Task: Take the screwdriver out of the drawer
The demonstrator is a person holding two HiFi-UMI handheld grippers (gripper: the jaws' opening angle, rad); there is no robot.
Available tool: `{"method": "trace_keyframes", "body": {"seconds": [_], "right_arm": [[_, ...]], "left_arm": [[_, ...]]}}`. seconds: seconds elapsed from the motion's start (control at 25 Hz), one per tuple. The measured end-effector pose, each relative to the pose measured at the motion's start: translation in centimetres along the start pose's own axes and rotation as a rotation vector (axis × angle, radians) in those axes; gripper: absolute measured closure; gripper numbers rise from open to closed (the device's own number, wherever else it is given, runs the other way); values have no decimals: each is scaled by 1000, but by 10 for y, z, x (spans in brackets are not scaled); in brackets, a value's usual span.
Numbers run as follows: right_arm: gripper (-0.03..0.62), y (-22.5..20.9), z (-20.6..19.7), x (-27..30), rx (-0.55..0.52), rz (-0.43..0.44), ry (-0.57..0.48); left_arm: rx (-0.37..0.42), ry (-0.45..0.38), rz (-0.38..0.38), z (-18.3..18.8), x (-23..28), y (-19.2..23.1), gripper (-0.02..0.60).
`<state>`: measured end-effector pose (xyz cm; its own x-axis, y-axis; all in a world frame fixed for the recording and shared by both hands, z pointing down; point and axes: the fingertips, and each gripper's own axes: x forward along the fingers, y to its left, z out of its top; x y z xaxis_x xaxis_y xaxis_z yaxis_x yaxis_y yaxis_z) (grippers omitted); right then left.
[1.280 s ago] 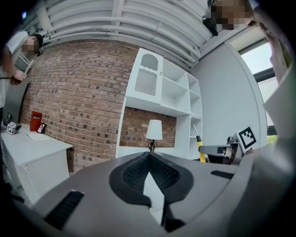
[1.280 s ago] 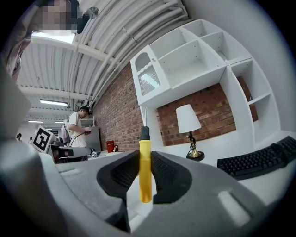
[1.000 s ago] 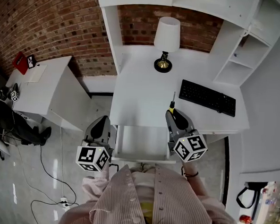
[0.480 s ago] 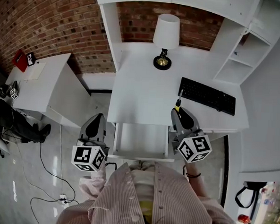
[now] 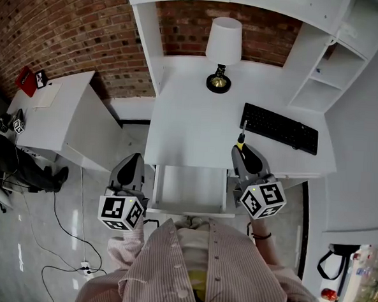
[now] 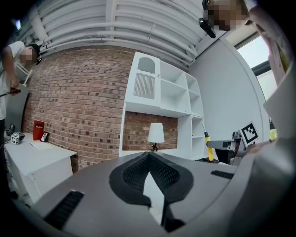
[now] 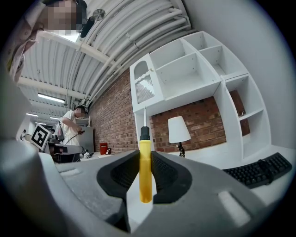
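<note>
The screwdriver [image 7: 144,171] has a yellow handle with a black collar and a thin metal shaft, and it stands upright between the pads of my right gripper [image 7: 144,159], which is shut on it. In the head view the right gripper [image 5: 240,151] hovers at the desk's front edge, right of the open white drawer [image 5: 190,189], with the screwdriver [image 5: 240,141] pointing away from me. My left gripper [image 5: 135,160] hangs left of the drawer, over the floor. In its own view the left gripper [image 6: 148,157] has its tips together with nothing between them; the screwdriver [image 6: 208,148] shows far right.
On the white desk [image 5: 191,115] stand a lamp [image 5: 222,47] at the back and a black keyboard [image 5: 280,128] at the right. White shelves [image 5: 334,67] rise at the back right. A low white table [image 5: 57,113], a seated person [image 5: 10,155] and floor cables [image 5: 62,235] lie to the left.
The right gripper with the screwdriver has drifted slightly to the right along the desk's front edge. The left gripper has kept its place.
</note>
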<state>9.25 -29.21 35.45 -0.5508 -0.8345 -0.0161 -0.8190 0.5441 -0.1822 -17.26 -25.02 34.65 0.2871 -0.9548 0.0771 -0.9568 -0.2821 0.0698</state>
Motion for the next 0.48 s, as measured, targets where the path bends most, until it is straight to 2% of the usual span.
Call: {"method": "trace_keyframes", "body": {"seconds": [0.48], "right_arm": [[514,-6,-6,0,11,-22,14]], "left_arm": [[-11,18,-18,-7,10,0,583]]}}
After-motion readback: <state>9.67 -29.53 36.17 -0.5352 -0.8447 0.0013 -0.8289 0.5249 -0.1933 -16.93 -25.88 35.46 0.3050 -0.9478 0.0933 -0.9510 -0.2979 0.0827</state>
